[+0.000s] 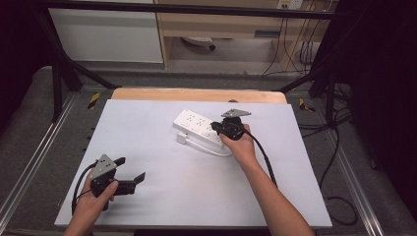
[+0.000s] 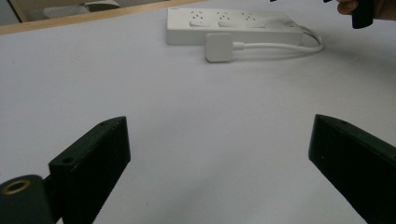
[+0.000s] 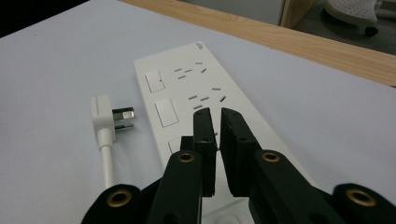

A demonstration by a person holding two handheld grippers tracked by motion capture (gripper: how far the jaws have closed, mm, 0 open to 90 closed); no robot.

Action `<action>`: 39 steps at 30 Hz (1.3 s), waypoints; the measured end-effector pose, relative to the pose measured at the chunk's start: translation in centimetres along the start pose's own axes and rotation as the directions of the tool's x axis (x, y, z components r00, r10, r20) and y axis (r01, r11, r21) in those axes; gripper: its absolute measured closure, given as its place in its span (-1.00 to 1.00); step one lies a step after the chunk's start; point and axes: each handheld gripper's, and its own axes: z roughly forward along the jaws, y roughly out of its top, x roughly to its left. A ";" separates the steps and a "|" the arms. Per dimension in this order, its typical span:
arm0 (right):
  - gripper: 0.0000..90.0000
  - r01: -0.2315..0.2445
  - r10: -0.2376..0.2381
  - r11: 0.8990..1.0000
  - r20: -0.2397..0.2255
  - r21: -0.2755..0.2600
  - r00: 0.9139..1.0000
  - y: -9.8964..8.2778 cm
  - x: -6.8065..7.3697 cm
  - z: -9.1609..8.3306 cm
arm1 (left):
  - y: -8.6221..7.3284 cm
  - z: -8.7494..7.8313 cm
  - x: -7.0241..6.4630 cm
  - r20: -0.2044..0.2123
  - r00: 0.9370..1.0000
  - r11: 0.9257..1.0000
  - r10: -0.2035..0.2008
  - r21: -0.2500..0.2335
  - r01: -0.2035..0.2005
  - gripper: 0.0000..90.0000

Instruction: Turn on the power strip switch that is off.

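Observation:
A white power strip (image 1: 198,125) lies at the far middle of the table, with its white plug (image 1: 181,138) lying loose on the sheet beside it, prongs bare. My right gripper (image 1: 216,127) hovers low over the strip's near end, jaws shut with nothing between them. In the right gripper view the black jaws (image 3: 215,114) sit just above the strip (image 3: 187,88), with the plug (image 3: 109,119) to the left. My left gripper (image 1: 131,168) rests open near the front left, well apart from the strip. Its view shows wide jaws (image 2: 219,135), the strip (image 2: 233,28) and the plug (image 2: 218,46) far ahead.
A white sheet (image 1: 196,191) covers the table, with a wooden edge (image 1: 196,94) along the far side. The plug's white cord (image 1: 211,149) loops on the sheet just in front of the strip. Black frame legs and floor cables stand beyond the table.

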 end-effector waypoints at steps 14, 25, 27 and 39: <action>0.97 0.018 -0.017 1.000 -0.020 0.024 1.000 -0.5 0.9 1.0 | 0.0 0.0 0.0 0.000 1.000 1.000 0.002 -0.002 -0.002 -0.88; 0.96 0.045 -0.044 0.998 -0.024 0.046 0.999 -0.9 1.5 1.5 | 0.0 0.0 0.0 0.003 1.000 1.000 0.004 -0.001 -0.004 -0.88; 0.95 0.043 -0.042 0.998 -0.021 0.043 0.999 -0.9 1.6 1.6 | 0.0 0.0 -0.1 0.003 1.000 1.000 0.005 -0.001 -0.005 -0.88; 1.00 0.050 -0.049 0.998 -0.037 0.029 0.998 -1.1 2.0 2.1 | 0.0 0.0 -0.1 0.004 1.000 1.000 0.007 0.001 -0.007 -0.88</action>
